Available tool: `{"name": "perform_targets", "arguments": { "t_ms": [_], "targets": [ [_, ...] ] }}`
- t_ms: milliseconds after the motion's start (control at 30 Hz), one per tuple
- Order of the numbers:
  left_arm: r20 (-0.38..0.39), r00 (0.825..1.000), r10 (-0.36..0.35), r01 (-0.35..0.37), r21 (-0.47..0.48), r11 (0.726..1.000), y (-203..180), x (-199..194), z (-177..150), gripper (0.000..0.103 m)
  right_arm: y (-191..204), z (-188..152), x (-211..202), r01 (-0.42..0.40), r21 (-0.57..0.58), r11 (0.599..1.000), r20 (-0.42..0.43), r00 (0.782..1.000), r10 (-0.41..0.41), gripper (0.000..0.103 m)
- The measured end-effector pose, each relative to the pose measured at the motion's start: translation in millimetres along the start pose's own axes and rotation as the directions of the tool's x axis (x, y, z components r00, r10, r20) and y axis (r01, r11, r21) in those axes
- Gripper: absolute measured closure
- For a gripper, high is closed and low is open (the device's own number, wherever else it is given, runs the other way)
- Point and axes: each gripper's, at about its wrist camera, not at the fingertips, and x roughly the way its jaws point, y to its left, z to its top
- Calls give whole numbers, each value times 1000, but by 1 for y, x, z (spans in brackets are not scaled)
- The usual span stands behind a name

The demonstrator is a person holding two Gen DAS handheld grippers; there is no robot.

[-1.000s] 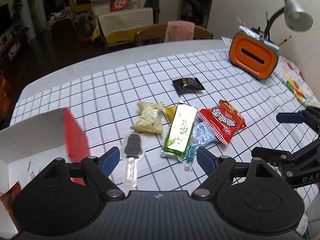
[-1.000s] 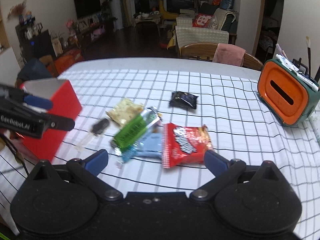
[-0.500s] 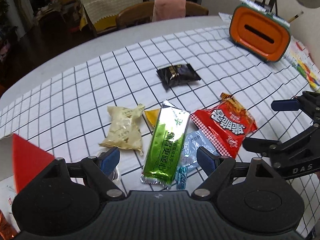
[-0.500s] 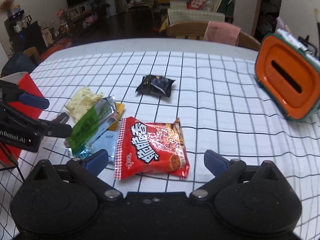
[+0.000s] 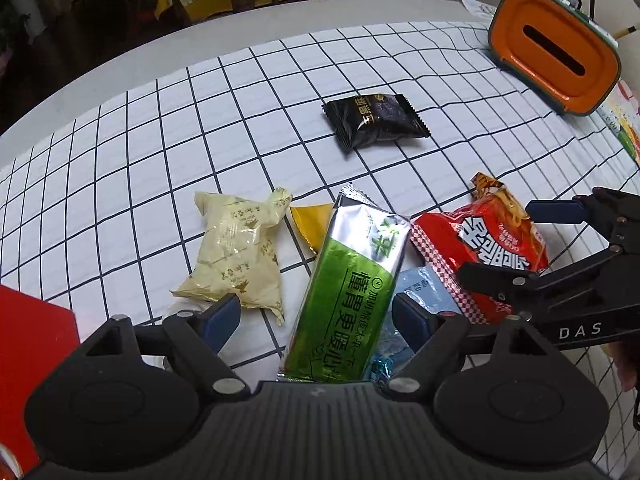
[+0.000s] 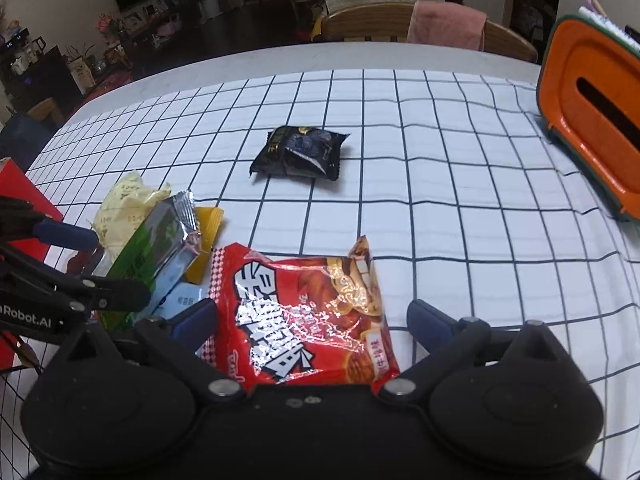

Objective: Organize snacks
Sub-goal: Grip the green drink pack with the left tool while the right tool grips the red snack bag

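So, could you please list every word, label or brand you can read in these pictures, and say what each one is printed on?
"DAS": on the right gripper, seen from the left wrist view.
"Robot.AI": on the left gripper, seen from the right wrist view; its start is cut off.
The green packet, red packet, cream packet, black packet and blue packet carry Chinese print that I cannot read reliably.

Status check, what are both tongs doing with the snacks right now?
Left tongs open over green packet. Right tongs open over red noodle packet. Nothing gripped. Packets overlap in pile.
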Motion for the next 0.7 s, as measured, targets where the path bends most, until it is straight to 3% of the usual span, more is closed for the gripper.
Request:
{"name": "perform_targets", "arguments": {
  "t_ms": [167, 333, 700],
  "targets": [
    [-16, 1000, -2, 3, 29, 1000, -6, 8, 3, 36, 1, -2, 6, -20, -12, 1000, -15, 1000, 20, 6],
    [-18, 1000, -19, 20, 42, 999, -12, 10, 4, 55, 2, -3, 6, -26, -13, 1000, -5, 1000, 26, 10],
    [-7, 1000, 1, -1, 2, 1000, -12, 6, -3, 61, -2, -9, -4, -36, 8, 999, 24, 999, 36, 25]
  ]
}}
